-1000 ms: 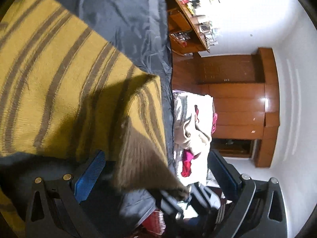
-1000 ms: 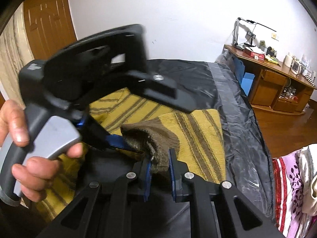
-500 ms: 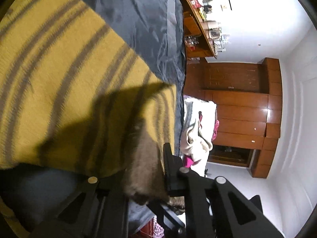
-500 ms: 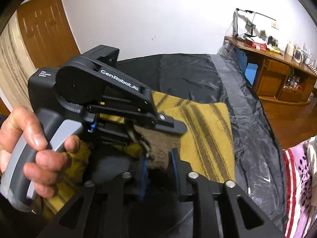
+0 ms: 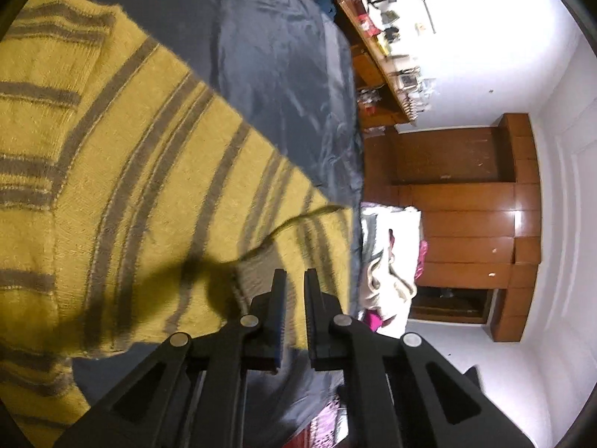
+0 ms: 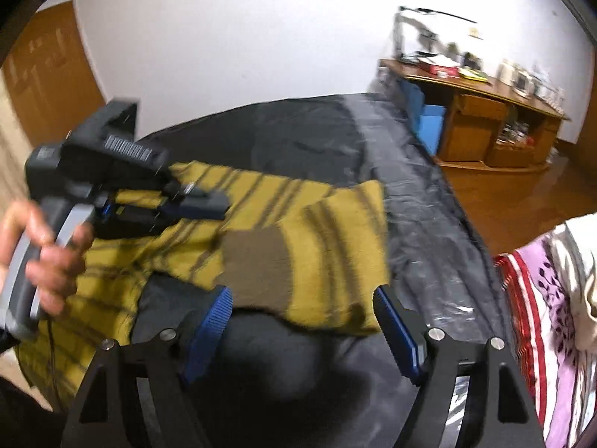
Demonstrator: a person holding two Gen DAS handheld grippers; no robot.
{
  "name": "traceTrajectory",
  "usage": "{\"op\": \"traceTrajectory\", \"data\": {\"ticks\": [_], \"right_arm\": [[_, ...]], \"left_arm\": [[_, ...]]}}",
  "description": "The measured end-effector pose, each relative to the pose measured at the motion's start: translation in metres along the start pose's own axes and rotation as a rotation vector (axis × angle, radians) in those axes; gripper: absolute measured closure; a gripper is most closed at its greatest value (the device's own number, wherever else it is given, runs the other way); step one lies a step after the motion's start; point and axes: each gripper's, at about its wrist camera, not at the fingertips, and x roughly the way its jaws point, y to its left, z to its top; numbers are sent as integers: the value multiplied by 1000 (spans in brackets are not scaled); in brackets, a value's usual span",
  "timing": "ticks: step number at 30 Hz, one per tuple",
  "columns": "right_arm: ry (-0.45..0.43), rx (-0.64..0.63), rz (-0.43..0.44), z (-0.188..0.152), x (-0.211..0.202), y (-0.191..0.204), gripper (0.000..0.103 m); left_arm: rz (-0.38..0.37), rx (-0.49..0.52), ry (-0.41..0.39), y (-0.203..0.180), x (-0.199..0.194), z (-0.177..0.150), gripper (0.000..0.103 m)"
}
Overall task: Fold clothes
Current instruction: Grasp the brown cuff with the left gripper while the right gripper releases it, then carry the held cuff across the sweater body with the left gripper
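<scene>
a: left wrist view? 
b: mustard sweater (image 5: 149,194) with brown stripes lies on the grey bed (image 5: 283,74); left gripper (image 5: 294,280) nearly clenched, empty.
a: right wrist view?
b: sleeve folded in, brown cuff (image 6: 257,268) showing; right gripper (image 6: 302,298) spread wide.

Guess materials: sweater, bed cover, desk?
Sweater: knitted, woolly-looking yarn, matte; fuzzy surface, visible knit rows, brown cuff band. Bed cover: smooth, probably synthetic or plastic-like sheet; glossy highlights and sharp wrinkles. Desk: wood or wood veneer, semi-gloss; warm brown with a faint sheen.
</scene>
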Motion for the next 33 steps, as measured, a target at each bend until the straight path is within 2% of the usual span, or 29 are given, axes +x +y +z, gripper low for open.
{"op": "traceTrajectory", "data": {"ticks": [1,3,4,5,6,9,11,15,18,21,25,27,28,29,30,31,33], "right_arm": [[1,9,-15,2,0,-4,23],[10,16,-32,3,2,-9,23],[18,14,-33,2,3,-9,23],[26,12,-35,1,5,-10,23],[34,9,-36,0,6,-10,23],[58,2,-40,-4,11,-11,23],[68,-3,-33,-8,15,-9,23],[62,-31,-40,-5,23,-5,23],[108,-100,-86,-4,37,0,23],[132,-159,-122,-8,43,1,23],[136,-162,-99,-16,34,-9,23],[143,-150,-100,-18,36,-14,23],[146,-140,-98,-18,37,-16,23],[148,-129,-96,-18,38,-19,23],[143,-118,-88,-17,37,-20,23],[136,-107,-79,-16,36,-22,23],[123,-93,-67,-13,35,-23,23]], "left_arm": [[10,-3,6,3,3,0,92],[32,-9,7,8,8,1,81],[46,-12,4,11,10,1,60],[53,-16,-2,14,11,0,29],[42,-25,-15,16,10,-1,19],[15,-41,-31,15,11,1,16],[22,-32,-13,12,16,3,16],[-24,-20,18,7,22,4,16],[-61,-13,49,1,28,3,16],[-53,-9,72,-1,31,1,16],[-78,-41,110,1,39,0,16],[-82,-46,124,0,44,0,17],[-71,-33,123,-4,47,-1,25],[-61,-21,125,-7,50,-1,49],[-47,-16,130,-9,53,-1,65],[-27,-15,136,-10,56,-1,93],[-5,-17,125,-12,58,-1,96]]}}
